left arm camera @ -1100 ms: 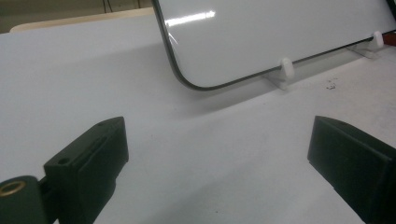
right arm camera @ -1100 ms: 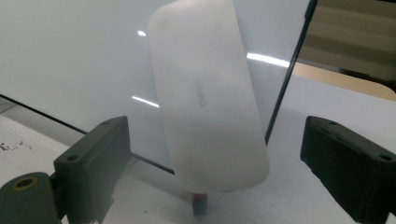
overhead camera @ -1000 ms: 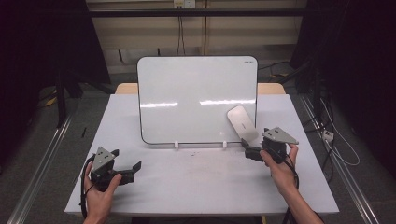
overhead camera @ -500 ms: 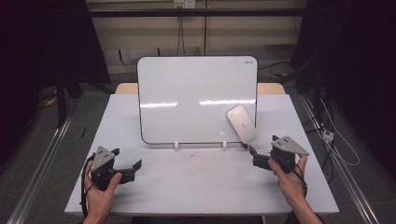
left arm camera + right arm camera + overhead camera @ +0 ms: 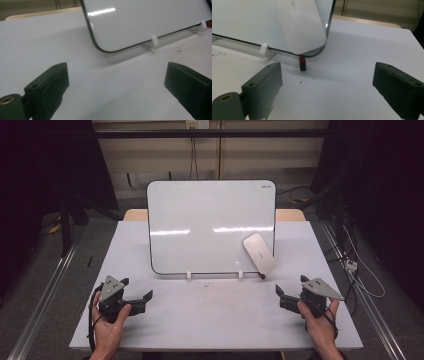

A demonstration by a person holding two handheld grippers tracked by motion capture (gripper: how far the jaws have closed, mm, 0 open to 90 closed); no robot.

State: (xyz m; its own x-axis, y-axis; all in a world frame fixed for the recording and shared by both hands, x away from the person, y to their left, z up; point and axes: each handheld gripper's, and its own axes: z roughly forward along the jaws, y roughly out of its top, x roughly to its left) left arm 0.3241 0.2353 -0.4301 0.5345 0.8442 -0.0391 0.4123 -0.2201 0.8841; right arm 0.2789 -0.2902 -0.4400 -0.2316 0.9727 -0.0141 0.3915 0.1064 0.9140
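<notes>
- Whiteboard [image 5: 200,225] wiped clean, propped upright on white clips at table [image 5: 210,330] centre.
- Eraser [image 5: 259,252] stuck on board's lower right corner, nothing gripping it; seen up close in right gripper view [image 5: 300,25].
- R gripper [image 5: 281,298] near front edge, jaws spread, empty, well clear of eraser.
- L gripper [image 5: 142,301] likewise: spread wide, empty, resting low.
- Judged: job prob. finished or paused; nothing obvious left.
</notes>
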